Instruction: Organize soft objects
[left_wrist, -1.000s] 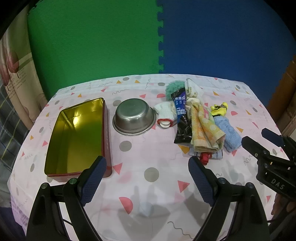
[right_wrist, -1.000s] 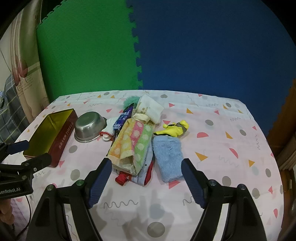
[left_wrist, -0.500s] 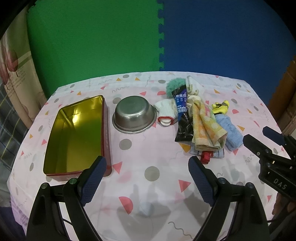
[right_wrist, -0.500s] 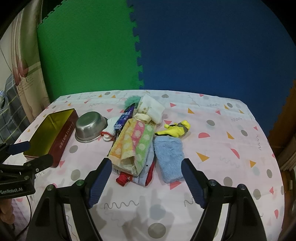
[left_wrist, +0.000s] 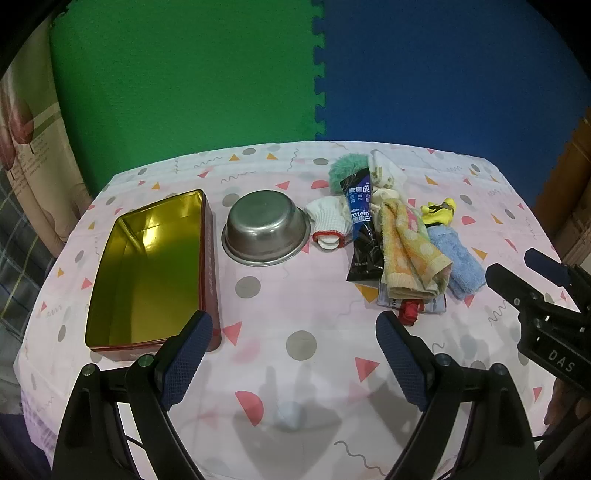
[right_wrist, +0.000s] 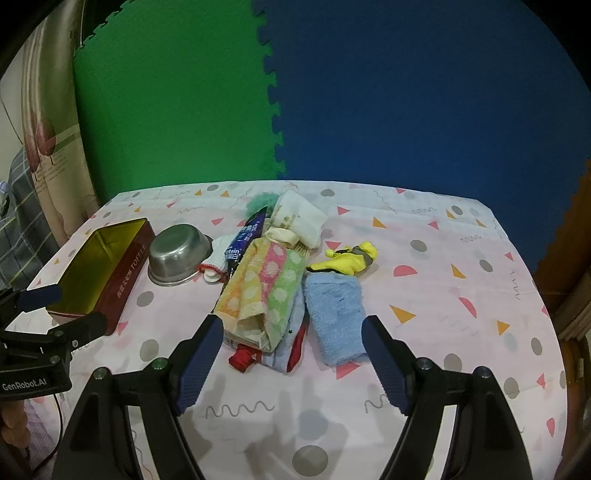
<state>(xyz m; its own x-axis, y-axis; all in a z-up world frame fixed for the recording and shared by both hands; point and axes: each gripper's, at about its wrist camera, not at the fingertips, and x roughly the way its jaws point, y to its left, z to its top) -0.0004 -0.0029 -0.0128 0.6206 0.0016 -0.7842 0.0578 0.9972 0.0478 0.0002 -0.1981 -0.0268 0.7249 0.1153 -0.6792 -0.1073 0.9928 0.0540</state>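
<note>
Terry cloth in orange, pink and green dots, a folded towel tops the heap of soft things lying right of centre on the table. Touching its right edge lies a pale blue cloth, and just beyond that a small yellow glove. Under the towel's near end a red scrap pokes out. Farther back sit a white folded cloth, a teal fluffy piece, a dark protein pouch and a white knitted glove with red cuff. Left of the heap stands a steel bowl, nothing inside it, and farther left an open red tin with gold lining, likewise holding nothing. The left gripper hangs over the near table between tin and heap, jaws spread wide, gripping nothing. The right gripper hangs at the heap's near end, equally wide apart and unladen.
</note>
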